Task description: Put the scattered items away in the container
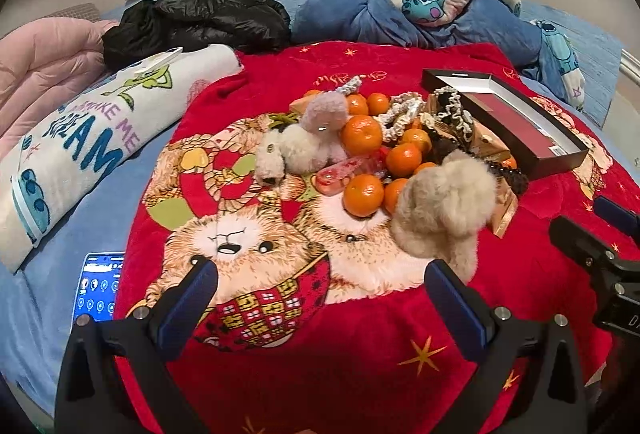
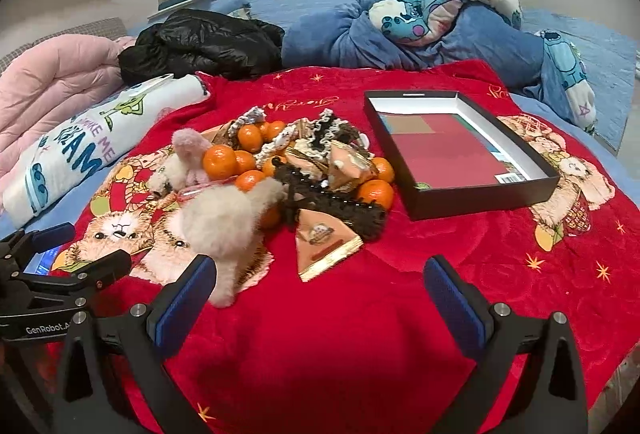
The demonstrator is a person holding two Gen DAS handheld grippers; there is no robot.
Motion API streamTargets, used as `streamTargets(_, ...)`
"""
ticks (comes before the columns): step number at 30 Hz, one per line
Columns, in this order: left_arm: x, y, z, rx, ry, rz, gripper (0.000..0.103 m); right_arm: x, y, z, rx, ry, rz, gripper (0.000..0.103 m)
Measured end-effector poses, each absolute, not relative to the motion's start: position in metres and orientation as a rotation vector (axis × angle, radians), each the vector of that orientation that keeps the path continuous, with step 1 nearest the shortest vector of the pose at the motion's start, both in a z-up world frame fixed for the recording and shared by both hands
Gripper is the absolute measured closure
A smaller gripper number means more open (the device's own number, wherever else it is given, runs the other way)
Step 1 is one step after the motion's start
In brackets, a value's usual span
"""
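Blue-padded fingers of the left gripper [image 1: 322,288] stand spread apart, empty, above the red blanket [image 1: 320,374]. Beyond them lies the heap: about nine mandarins [image 1: 362,135] counted, some half buried, two fluffy pompom toys [image 1: 442,201], several lace scrunchies [image 1: 400,111] tangled past counting. One black box [image 1: 520,121] sits at the heap's right edge, touching it. A phone [image 1: 98,286] is cut off by the blanket.

From the right wrist, the right gripper [image 2: 320,286] is likewise released, holding nothing. Two wedge-shaped packets [image 2: 324,244] show clearly; others are hidden under a dark scrunchie [image 2: 340,205]. The box [image 2: 480,197] holds only flat red card.
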State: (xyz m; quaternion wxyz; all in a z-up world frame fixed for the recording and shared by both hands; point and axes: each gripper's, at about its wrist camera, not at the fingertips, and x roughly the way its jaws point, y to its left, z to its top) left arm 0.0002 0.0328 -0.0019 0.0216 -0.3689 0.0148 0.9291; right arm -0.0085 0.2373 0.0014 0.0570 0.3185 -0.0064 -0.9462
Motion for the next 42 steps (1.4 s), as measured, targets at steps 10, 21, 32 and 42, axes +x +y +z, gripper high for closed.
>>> streamTargets(10, 0.000, 0.046, -0.002, -1.137, 0.065, 2.861, 0.000, -0.005, 0.250, 0.001, 0.971, -0.027, -2.881, 0.000)
streamTargets(21, -0.002, 0.054, -0.003, -1.133, 0.072, 2.843, 0.000, -0.004, 0.256, 0.000, 0.974, -0.027, -2.886, 0.000)
streamTargets(32, -0.002, 0.052, -0.003, -1.134, 0.068, 2.841, 0.000, -0.005, 0.249, 0.002, 0.970, -0.048, -2.870, 0.000)
streamTargets(42, 0.002, 0.037, -0.003, -1.139, 0.045, 2.846, 0.000, -0.010, 0.228, 0.007, 0.930, -0.058, -2.837, 0.000)
